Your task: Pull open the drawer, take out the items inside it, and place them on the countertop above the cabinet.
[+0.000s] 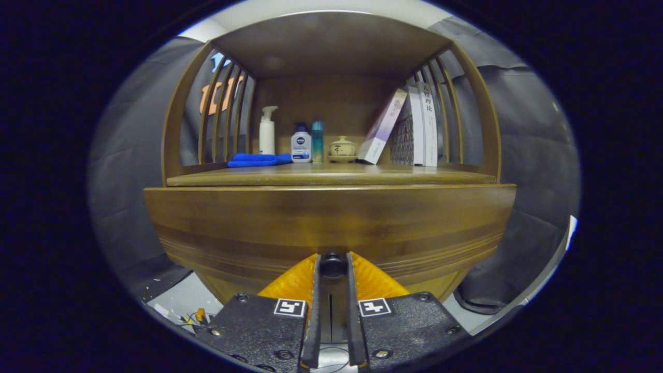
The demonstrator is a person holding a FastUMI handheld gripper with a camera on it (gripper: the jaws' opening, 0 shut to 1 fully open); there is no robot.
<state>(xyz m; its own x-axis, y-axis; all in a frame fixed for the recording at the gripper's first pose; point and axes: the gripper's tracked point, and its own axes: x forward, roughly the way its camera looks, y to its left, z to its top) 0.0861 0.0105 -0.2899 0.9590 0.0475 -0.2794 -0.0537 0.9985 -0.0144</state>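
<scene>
A wooden cabinet (331,217) stands against the black cloth booth wall (533,155), with slatted sides and a top board over an open shelf. The cabinet's tabletop (331,175) carries, from left to right: one folded blue cloth (257,159), one white pump bottle (267,130), one white-and-blue bottle (301,144), one slim teal bottle (317,141), one small lidded ceramic pot (342,147) on a saucer, one book (382,127) leaning rightward, and two upright white-spined books (423,126) against the right slats. Pale floor (181,300) shows beside the cabinet base.

The drawer front (331,228) below the tabletop is closed and flush. Its single dark round knob (333,265) sits between the fingers (314,305) of the gripper (333,267), which are drawn close together, pinching the knob on both sides.
</scene>
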